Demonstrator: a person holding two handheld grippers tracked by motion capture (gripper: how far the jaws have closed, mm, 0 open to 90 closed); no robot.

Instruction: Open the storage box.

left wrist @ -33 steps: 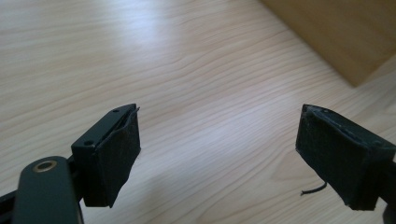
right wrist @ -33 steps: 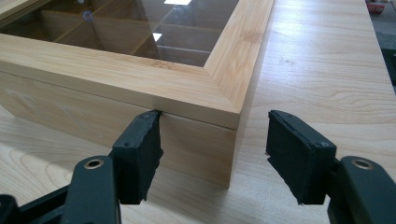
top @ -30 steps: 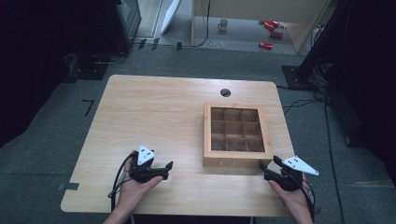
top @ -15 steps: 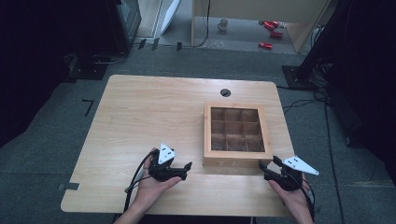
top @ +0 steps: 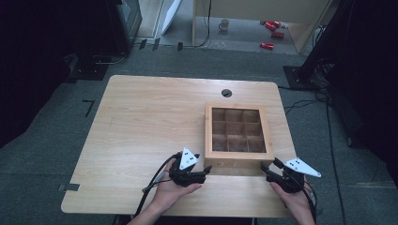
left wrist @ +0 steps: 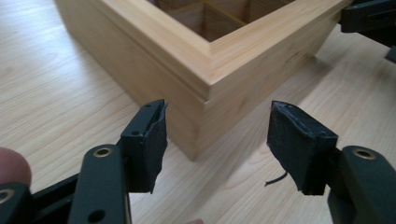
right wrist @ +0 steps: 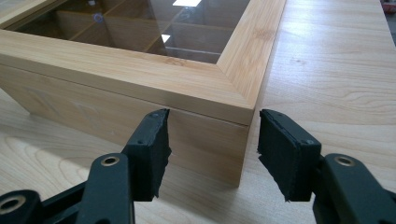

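A shallow wooden box (top: 234, 160) with a glass lid over several compartments lies on the right half of the table. My left gripper (top: 205, 172) is at the box's near left corner. In the left gripper view, that corner (left wrist: 205, 93) stands between the left gripper's (left wrist: 219, 114) jaws, which have just been closing; the pads do not touch the wood. My right gripper (top: 270, 165) is at the near right corner (right wrist: 233, 112). The right gripper's (right wrist: 215, 119) jaws have also just been closing and straddle the corner with gaps on both sides. The right gripper (left wrist: 369, 18) also appears across the box in the left gripper view.
The light wooden table (top: 141, 122) has a round cable hole (top: 226, 93) behind the box. Its near edge runs just under both hands. Cables trail from each gripper. A mug (top: 225, 23) and red items (top: 272, 28) lie on the floor far behind.
My left hand has slid right along the table's front to the box's near left corner, and its jaws have narrowed. The right hand stays at the near right corner.
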